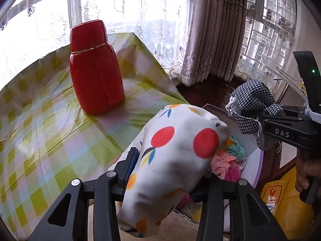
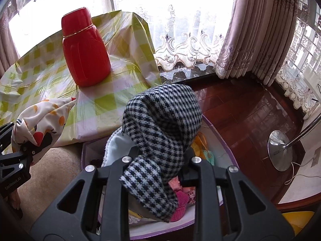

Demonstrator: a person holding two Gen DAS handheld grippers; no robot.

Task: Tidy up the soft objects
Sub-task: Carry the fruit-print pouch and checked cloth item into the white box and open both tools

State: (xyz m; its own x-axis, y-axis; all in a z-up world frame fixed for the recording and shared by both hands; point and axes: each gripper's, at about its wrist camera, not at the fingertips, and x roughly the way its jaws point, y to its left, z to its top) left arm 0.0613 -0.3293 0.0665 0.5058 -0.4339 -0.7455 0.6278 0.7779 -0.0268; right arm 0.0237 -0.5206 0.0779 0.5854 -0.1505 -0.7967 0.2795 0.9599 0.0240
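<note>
Fabric in both grips: the fruit-print cloth (image 1: 176, 160), white with red and orange rounds, is bunched between the jaws of the left gripper (image 1: 166, 172), which are partly closed and pinch it near its middle, so it hangs free past the bench (image 1: 50, 120) edge. The houndstooth cloth (image 2: 160, 136), black-and-white check with a pale lining, is clamped in the right gripper (image 2: 160, 160), jaws almost fully shut on a thin fold, the rest draping over and below them. Both pieces are held above the round purple-rimmed basket (image 2: 212, 126), which stands on the floor just beside the bench and already contains small pink, teal and yellow soft items (image 1: 228, 160). Judgement on handling: both cloths look light and limp, no stiffness, nothing fragile. They will sag and swing from whatever point is pinched, and a thin single layer could slip out. The best hold is probably a gathered fold of several layers near the middle, as now, not a hem. Release should drop them straight into the basket if centred over it. Further out: the red flask (image 1: 94, 68) stands upright on the checked plastic cover, well apart from both cloths; lace curtains (image 1: 140, 20) and the window lie behind.
</note>
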